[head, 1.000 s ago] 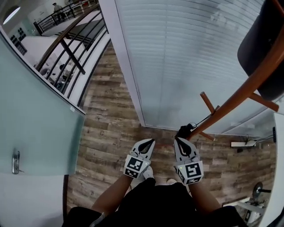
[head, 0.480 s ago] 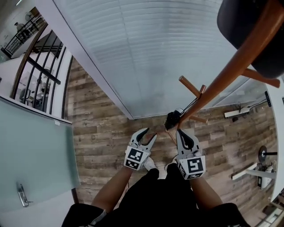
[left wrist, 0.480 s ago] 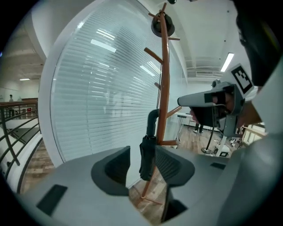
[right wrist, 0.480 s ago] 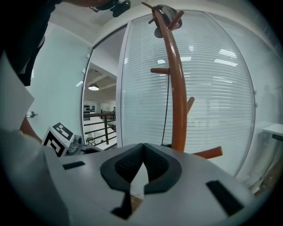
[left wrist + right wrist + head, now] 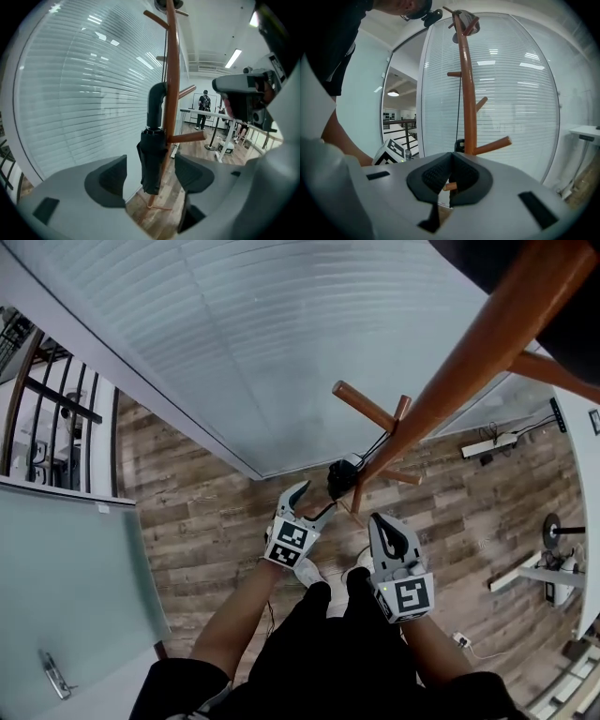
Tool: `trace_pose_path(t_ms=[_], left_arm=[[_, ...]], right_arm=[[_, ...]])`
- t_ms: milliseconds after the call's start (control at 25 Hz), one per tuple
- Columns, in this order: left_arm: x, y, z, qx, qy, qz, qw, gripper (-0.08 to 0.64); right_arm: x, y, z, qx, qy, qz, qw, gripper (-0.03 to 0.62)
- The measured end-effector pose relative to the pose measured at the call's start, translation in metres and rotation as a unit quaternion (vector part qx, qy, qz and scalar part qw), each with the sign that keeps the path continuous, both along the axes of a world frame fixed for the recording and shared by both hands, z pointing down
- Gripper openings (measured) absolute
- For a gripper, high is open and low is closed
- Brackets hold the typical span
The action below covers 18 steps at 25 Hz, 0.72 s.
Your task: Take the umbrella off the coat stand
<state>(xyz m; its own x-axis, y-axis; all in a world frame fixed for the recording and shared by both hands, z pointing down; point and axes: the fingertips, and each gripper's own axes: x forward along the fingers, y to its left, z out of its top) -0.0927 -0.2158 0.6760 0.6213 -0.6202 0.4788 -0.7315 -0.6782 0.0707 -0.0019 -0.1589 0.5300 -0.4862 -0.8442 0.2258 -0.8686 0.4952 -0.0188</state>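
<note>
A folded black umbrella hangs by its curved handle against the wooden coat stand. In the head view the umbrella sits low on the stand's pole. My left gripper points at it from just short of it. Its jaws have just been opening and now stand open; the umbrella shows in the gap beyond the pads, untouched. My right gripper is shut and holds nothing, to the right of the stand's foot. In the right gripper view the stand rises right ahead.
A frosted glass wall with blinds stands behind the stand. A glass door with a handle is at lower left, a railing beyond it. A dark garment hangs high on the stand. A power strip lies on the wood floor.
The left gripper has moved forward and down toward the umbrella and its jaws have gone from shut to open. The right gripper has drifted lower in the head view, still shut.
</note>
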Motion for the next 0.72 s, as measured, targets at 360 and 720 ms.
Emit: trace_pose_path(t_ms=[360, 720], left_arm=[[0.025, -0.023, 0.057, -0.038, -0.016, 0.012, 0.9991, 0.359], [0.051, -0.033, 0.066, -0.026, -0.003, 0.065, 0.9976, 0.362]], right_arm=[[0.017, 0.006, 0.018, -0.011, 0.012, 0.007, 1.000, 0.006], [0.034, 0.009, 0.034, -0.022, 0.014, 0.018, 0.999, 0.006]])
